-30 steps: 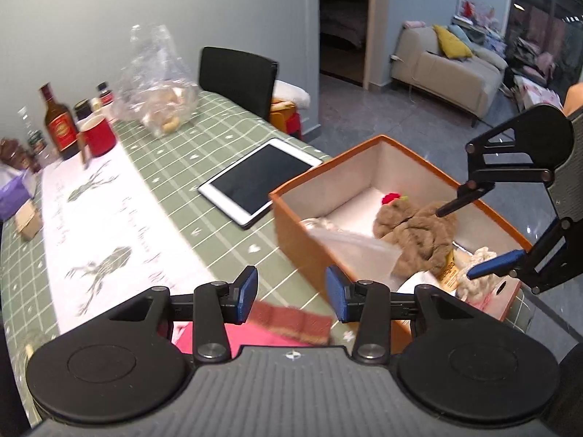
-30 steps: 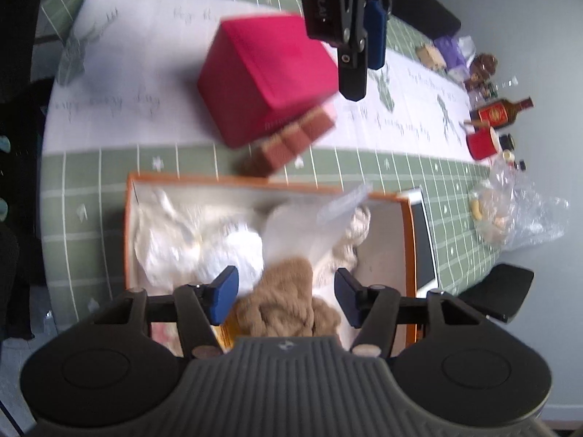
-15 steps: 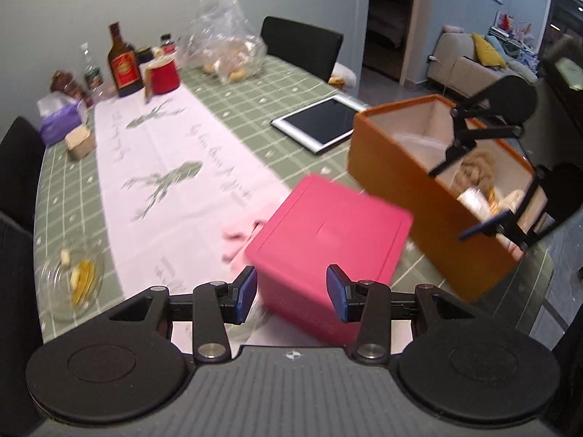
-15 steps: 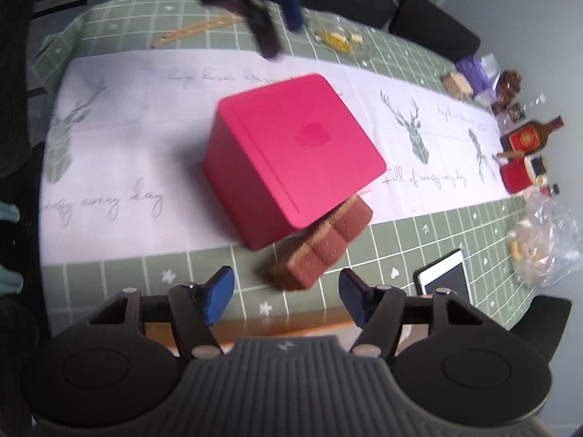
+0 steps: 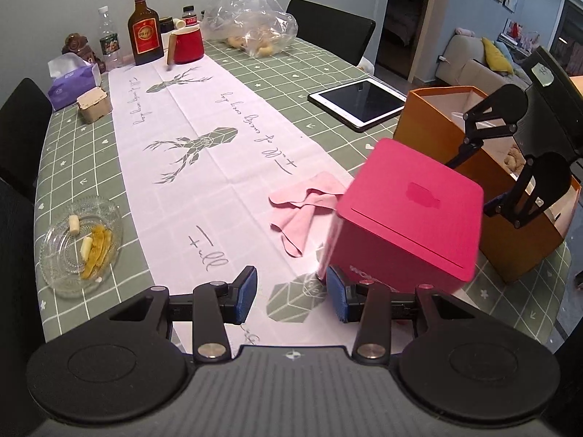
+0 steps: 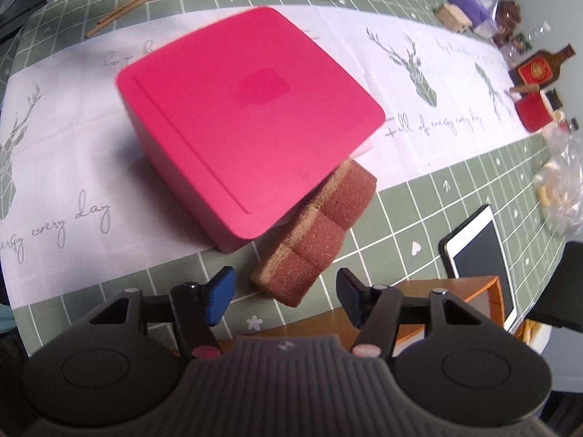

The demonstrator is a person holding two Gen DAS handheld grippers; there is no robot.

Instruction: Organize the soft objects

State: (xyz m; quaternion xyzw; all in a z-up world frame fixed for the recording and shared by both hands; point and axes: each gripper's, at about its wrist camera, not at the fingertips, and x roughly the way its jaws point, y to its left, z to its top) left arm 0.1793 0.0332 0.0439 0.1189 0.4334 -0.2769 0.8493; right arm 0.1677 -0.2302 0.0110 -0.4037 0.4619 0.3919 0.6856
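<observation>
A brown sponge (image 6: pixel 320 236) lies on the green tablecloth, half tucked under the magenta box (image 6: pixel 247 120). My right gripper (image 6: pixel 284 298) hangs just above the sponge's near end. Its jaws are closing, the end lies between them, and the pads do not touch it. A crumpled pink cloth (image 5: pixel 306 215) rests on the white runner beside the magenta box (image 5: pixel 411 218). Nearer the table's edge my left gripper (image 5: pixel 291 296) stands open over the runner with nothing in it. The orange box (image 5: pixel 430 120) with a brown plush inside stands behind the right gripper (image 5: pixel 470 186).
A tablet (image 5: pixel 359 103) lies beside the orange box. A glass dish (image 5: pixel 82 244) with scraps sits at the left. A bottle (image 5: pixel 144 31), red mug (image 5: pixel 187 47), plastic bag (image 5: pixel 251 18) and tissue box (image 5: pixel 73 82) crowd the far end. Chopsticks (image 6: pixel 135 3) lie near the edge.
Both grippers have left the orange box. The left one swung over the runner near the pink cloth. The right one came down over the brown sponge, now larger in view.
</observation>
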